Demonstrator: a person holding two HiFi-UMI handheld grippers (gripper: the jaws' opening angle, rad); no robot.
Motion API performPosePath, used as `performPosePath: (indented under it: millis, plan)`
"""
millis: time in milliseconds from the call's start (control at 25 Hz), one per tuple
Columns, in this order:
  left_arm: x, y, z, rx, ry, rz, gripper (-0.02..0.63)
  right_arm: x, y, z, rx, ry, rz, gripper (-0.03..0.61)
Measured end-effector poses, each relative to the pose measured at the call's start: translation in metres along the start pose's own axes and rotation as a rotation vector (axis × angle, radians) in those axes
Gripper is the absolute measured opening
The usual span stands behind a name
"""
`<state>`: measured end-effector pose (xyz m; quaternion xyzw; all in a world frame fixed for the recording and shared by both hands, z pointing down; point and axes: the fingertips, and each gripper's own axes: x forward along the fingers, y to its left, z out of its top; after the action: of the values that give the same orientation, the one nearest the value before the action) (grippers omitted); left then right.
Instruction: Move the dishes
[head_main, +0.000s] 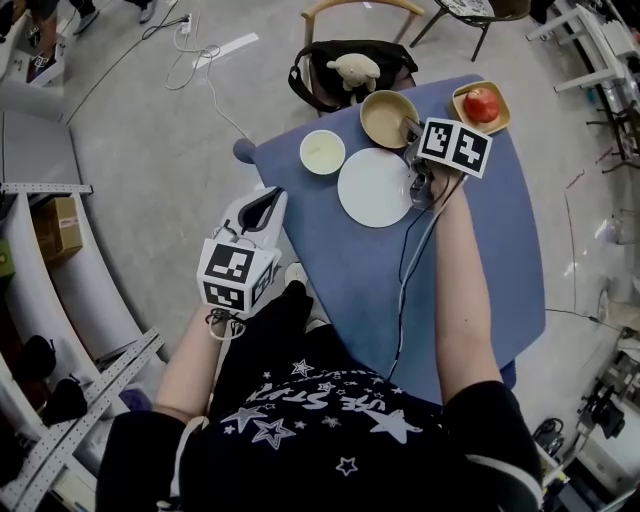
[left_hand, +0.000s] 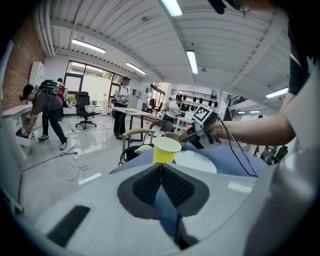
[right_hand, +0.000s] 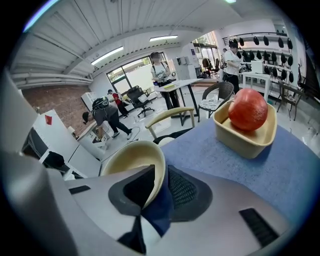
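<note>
Gently, we clear the rim of the bowl (head_main: 385, 118).
Our right gripper (right_hand: 157, 175) straddles it, loose; left gripper (left_hand: 161, 167) clenched empty; we back straight off.

The left gripper (left_hand: 161, 166) has its jaws closed together, with nothing between them. Beyond them a yellow cup (left_hand: 165, 150) stands on the blue table (left_hand: 240, 167), beside a white plate (left_hand: 200, 162). Further back, the right gripper (left_hand: 189, 137) is at a tan bowl (left_hand: 173, 134).
</note>
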<state>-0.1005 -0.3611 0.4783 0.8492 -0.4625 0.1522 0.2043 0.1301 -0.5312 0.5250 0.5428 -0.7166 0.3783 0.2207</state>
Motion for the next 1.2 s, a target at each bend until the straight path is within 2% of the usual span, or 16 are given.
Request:
performPosePath:
  millis: [200, 480, 680, 920, 1200]
  plan:
    - [-0.008, -0.001, 0.001, 0.0, -0.013, 0.013, 0.02, -0.011, 0.002, -0.001, 0.002, -0.033, 0.006, 0.153]
    - [-0.031, -0.016, 0.011, 0.026, -0.054, 0.031, 0.02, -0.063, 0.003, -0.006, -0.008, -0.143, -0.008, 0.164]
    - [-0.056, -0.043, 0.008, 0.033, -0.081, 0.043, 0.02, -0.108, 0.006, -0.022, -0.012, -0.204, 0.009, 0.163]
    - [-0.088, -0.082, -0.002, 0.019, -0.112, 0.054, 0.02, -0.161, 0.015, -0.06, -0.069, -0.216, 0.041, 0.151]
    - [-0.118, -0.134, -0.012, 0.03, -0.151, 0.049, 0.02, -0.218, 0.022, -0.114, -0.144, -0.207, 0.06, 0.085]
